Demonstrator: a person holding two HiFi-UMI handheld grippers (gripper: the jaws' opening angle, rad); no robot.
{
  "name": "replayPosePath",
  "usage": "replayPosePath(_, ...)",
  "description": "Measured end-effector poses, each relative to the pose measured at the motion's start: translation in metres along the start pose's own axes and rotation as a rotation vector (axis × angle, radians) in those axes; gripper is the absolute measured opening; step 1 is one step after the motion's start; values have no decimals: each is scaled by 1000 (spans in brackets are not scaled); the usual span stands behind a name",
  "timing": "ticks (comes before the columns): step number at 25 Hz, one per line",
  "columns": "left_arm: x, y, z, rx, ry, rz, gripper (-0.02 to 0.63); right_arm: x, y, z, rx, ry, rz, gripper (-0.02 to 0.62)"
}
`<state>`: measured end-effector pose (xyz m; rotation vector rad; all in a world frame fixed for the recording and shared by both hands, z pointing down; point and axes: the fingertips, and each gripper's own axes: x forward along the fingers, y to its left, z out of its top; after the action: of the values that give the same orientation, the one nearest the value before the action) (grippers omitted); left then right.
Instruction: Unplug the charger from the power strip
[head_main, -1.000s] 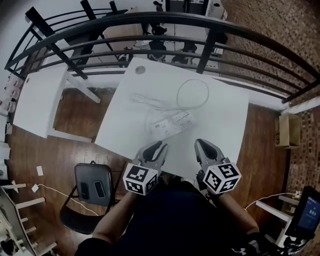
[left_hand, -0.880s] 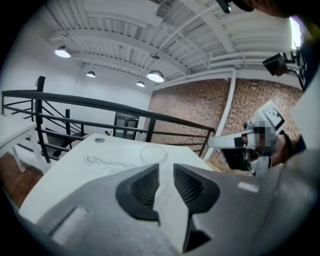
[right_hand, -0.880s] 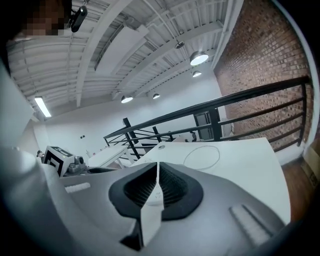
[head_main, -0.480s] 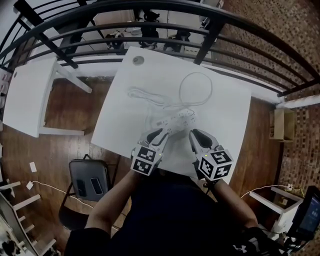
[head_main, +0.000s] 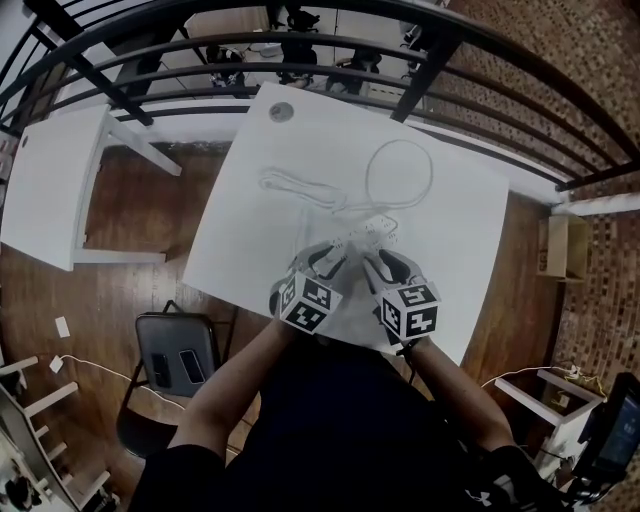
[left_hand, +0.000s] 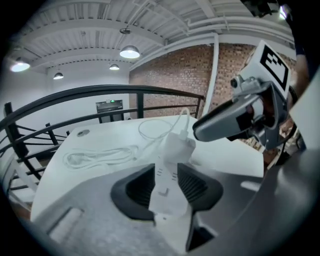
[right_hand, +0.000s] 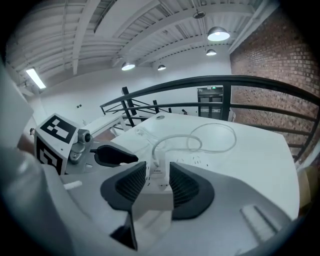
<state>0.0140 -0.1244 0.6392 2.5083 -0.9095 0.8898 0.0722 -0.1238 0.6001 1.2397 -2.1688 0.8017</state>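
White plastic on a white table (head_main: 455, 235): I count one power strip (head_main: 366, 233), lying flat a little toward my side of the tabletop's middle. In the head view its long axis runs from about 8 o'clock to 2 o'clock. One charger (right_hand: 154, 172) stands plugged into its upper face, and its lead leaves from the side facing away from me. I count two leads. One is a looped cable (head_main: 399, 143) lying open at 12 to 1 o'clock of the strip. The other is a coiled cord (left_hand: 100, 156), bundled at 10 o'clock. Both of my hand-held tools are down at the strip, side by side. The left gripper (left_hand: 166, 182) straddles the 8 o'clock end. Its jaws have just been opening and now stand spread, with the strip's body running out between the pads. The right gripper (right_hand: 157, 185) sits at 3 o'clock of the left. Its jaws have also just been opening and are wide apart, with the charger and the strip beneath it between them. I cannot tell whether its pads touch the plastic. Off the tabletop I count one second table (head_main: 50, 190) at 9 o'clock and one chair (head_main: 180, 365) at 7 o'clock.
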Motion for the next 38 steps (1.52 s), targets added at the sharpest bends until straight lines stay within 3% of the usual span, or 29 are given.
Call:
replayPosePath(9, 25, -4, -14, 59, 67, -7, 166, 39, -3, -16, -65, 85, -65, 176)
replayPosePath(24, 28, -5, -13, 32, 25, -4, 166, 56, -10, -24, -129, 128, -147, 147)
replayPosePath(38, 28, -4, -17, 38, 20, 9, 166, 54, -3, -19, -141, 117, -156, 141)
